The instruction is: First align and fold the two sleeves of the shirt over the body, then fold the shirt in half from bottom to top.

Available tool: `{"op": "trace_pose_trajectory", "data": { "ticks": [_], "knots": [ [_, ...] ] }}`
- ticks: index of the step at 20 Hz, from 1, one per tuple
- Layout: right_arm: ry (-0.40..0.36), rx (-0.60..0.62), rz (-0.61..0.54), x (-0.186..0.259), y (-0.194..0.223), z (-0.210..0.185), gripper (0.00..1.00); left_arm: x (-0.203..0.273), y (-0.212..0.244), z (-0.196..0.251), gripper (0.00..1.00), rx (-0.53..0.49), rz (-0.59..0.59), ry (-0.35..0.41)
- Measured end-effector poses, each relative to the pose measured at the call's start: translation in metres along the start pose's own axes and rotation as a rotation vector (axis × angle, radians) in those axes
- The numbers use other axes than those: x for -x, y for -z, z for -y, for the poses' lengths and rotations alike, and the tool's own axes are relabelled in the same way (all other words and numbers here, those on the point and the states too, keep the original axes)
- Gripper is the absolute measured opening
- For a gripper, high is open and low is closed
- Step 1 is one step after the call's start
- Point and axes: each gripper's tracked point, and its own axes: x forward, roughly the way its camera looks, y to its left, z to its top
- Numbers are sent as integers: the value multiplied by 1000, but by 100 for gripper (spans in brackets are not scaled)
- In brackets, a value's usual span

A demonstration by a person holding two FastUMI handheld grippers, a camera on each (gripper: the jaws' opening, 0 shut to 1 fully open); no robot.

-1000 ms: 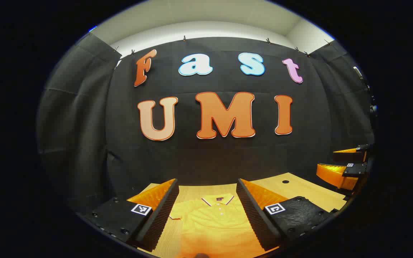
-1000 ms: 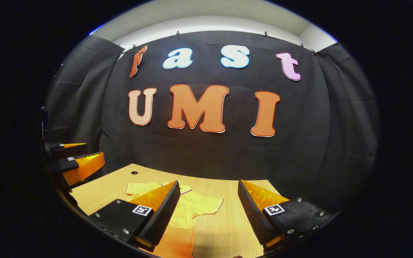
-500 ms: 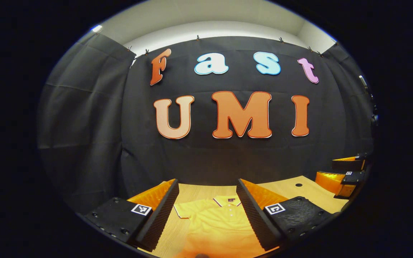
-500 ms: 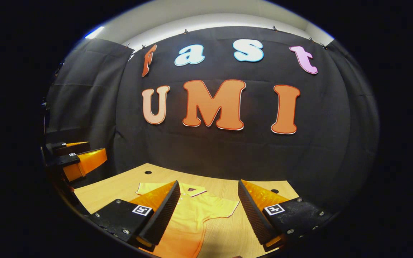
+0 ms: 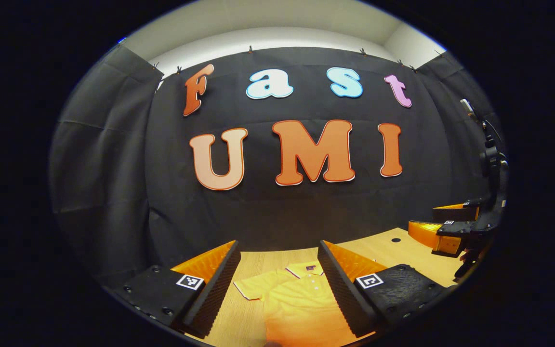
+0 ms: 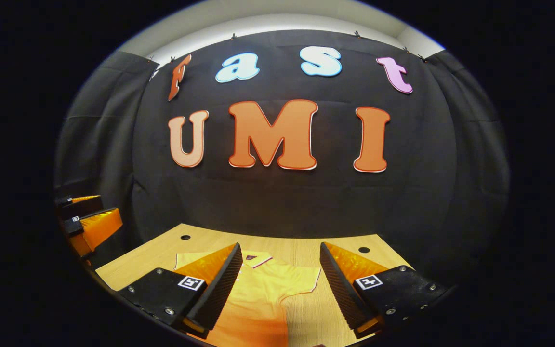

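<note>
Zero folds so far: we've got both sleeves still spread out
Shirt (image 6: 263, 289): flat on the desk (image 6: 335, 243)
Left hand-held gripper (image 5: 277, 284): wide, empty
Right hand-held gripper (image 6: 280, 286): wide, empty
Left to do: everything

Shirt (image 6: 263, 294) hem cut off by edge; left gripper (image 5: 277, 270) hides its right side.
</note>
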Motion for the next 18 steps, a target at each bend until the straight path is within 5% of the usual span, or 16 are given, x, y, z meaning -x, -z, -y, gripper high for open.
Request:
{"op": "trace_pose_trajectory", "data": {
  "ticks": [10, 18],
  "knots": [
    [207, -6, -130, -29, 34, 22, 98, -5, 11, -44, 99, -23, -11, 108],
    [148, 3, -259, -94, 69, 44, 97, -17, 7, -55, 99, -29, -19, -39]
  ]
}}
